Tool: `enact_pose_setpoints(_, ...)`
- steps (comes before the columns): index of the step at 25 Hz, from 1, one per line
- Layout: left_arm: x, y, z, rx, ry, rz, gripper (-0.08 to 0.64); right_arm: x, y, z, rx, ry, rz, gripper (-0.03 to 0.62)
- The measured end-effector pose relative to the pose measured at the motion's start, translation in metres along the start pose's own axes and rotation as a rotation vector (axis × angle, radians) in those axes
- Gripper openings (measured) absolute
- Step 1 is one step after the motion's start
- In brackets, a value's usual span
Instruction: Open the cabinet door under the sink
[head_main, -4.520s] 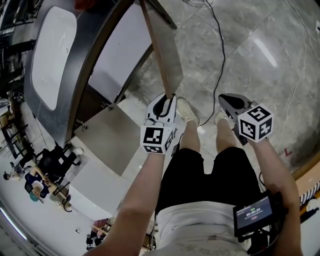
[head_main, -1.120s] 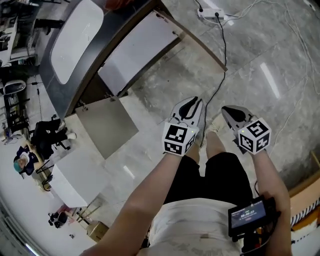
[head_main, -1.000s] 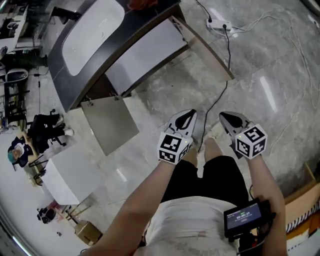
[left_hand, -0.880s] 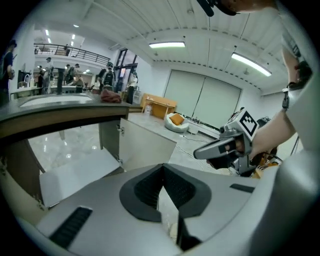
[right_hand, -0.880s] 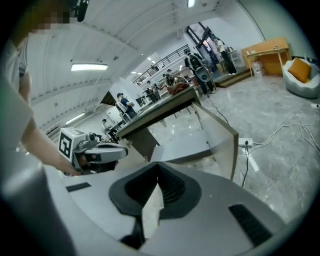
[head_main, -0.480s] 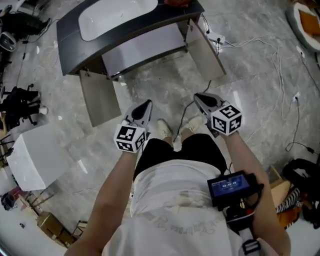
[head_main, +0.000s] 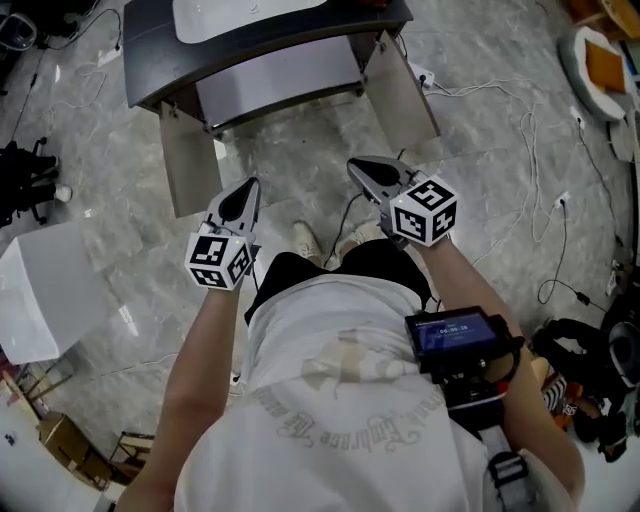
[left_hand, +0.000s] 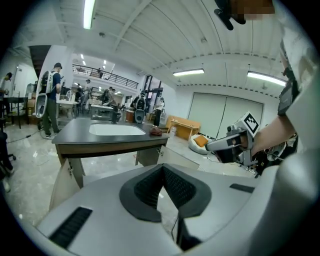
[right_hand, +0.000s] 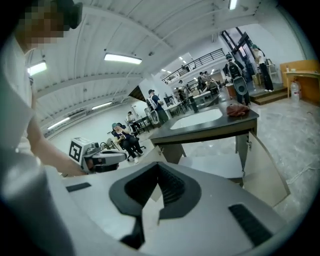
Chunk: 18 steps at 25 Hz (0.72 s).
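Observation:
The sink cabinet (head_main: 262, 60) stands at the top of the head view, a dark counter with a white basin (head_main: 245, 12). Both of its doors hang open, the left door (head_main: 187, 168) and the right door (head_main: 402, 92). My left gripper (head_main: 248, 188) is shut and empty, held in the air well short of the left door. The right gripper (head_main: 354, 165) is also shut on nothing, out in front of the right door. The left gripper view looks over shut jaws at the cabinet (left_hand: 107, 142) and the other gripper (left_hand: 230, 145). In the right gripper view the cabinet (right_hand: 205, 131) lies past shut jaws.
A power strip with cables (head_main: 424, 76) lies on the marble floor by the right door. A white box (head_main: 40, 290) stands at the left, black bags (head_main: 590, 360) at the right. A reddish cloth (right_hand: 237, 110) rests on the counter. People stand and sit further back (left_hand: 50, 95).
Both grippers have lifted and pulled back from the cabinet. The head view has swung, so the cabinet now sits squarely at the top, both doors open.

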<state>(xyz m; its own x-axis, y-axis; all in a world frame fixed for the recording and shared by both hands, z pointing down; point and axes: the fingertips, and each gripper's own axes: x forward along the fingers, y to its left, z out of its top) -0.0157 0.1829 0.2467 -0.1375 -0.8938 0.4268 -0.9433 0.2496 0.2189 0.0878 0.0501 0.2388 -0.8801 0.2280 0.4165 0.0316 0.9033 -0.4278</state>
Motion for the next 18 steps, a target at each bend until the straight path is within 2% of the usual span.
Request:
enact_pose_setpoints(8,-0.035,-0.007,0.008,-0.029,-0.026,0.010,0.009,-0.007,0.030,0.030,-0.098,-0.040,0.052,0.012)
enact_pose_setpoints(18,-0.061,0.005,-0.005,-0.049,-0.027,0.024,0.009,0.000,0.050,0.020,-0.093,-0.056,0.032,0.012)
